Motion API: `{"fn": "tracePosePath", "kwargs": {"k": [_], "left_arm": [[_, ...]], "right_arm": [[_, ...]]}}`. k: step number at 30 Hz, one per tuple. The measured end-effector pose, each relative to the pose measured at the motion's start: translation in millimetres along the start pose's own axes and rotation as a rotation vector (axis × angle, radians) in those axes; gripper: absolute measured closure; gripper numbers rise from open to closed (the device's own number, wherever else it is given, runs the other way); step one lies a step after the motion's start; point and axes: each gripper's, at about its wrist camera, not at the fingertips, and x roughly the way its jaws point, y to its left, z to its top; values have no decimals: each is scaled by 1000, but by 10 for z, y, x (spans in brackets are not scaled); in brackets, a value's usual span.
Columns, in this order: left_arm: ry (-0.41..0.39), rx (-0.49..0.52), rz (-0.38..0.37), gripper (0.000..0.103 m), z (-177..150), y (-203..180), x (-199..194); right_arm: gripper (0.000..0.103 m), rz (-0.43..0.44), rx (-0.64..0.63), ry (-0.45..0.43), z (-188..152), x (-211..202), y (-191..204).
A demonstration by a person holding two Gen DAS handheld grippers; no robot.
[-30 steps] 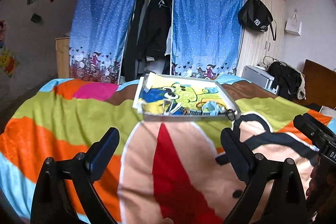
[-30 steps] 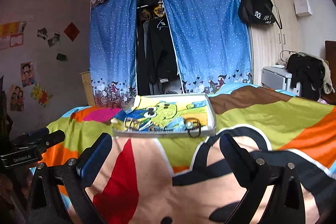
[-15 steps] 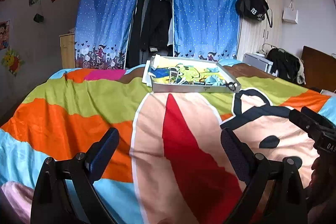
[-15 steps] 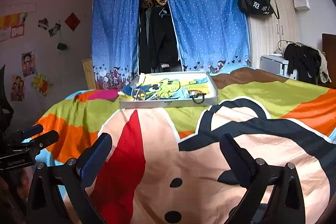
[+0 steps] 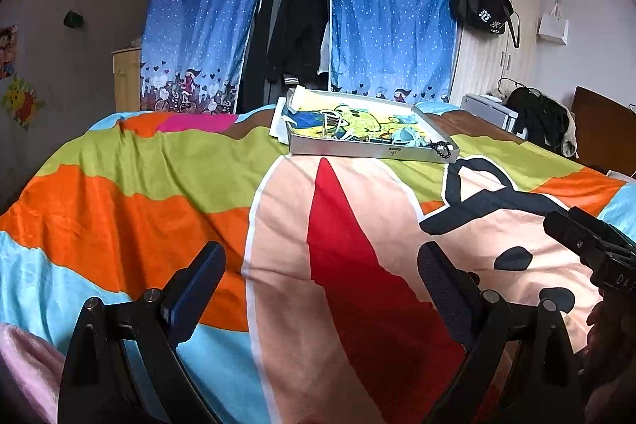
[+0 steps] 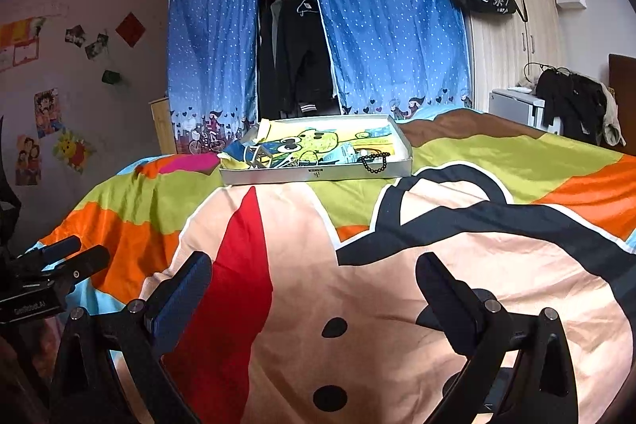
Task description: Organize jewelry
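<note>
A shallow white tray (image 5: 346, 150) (image 6: 278, 177) with a yellow cartoon lining lies far off on the bed, holding mixed jewelry. A black bead bracelet (image 5: 442, 148) (image 6: 374, 161) hangs over its front right rim. Pale bangles (image 6: 256, 155) lie at the tray's left end. My left gripper (image 5: 322, 275) is open and empty, low over the bedspread, well short of the tray. My right gripper (image 6: 314, 283) is open and empty too, equally far back. Each gripper shows at the edge of the other's view.
The colourful cartoon bedspread (image 5: 349, 265) covers the whole bed. Blue curtains (image 6: 381, 26) and hanging clothes stand behind the tray. A wardrobe with a black bag (image 5: 483, 6) is at the right. A hand (image 5: 612, 352) shows at the lower right.
Both grippers have pulled back from the tray and dropped lower, so the tray looks smaller and farther away. Both stayed open and empty.
</note>
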Motion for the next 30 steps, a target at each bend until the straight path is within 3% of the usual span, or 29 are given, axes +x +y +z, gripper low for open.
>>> {"fn": "tracePosePath", "kwargs": {"k": [30], "left_arm": [[12, 13, 6, 8, -90, 44, 18]], "right_arm": [[0, -11, 11, 21, -35, -30, -59]]}}
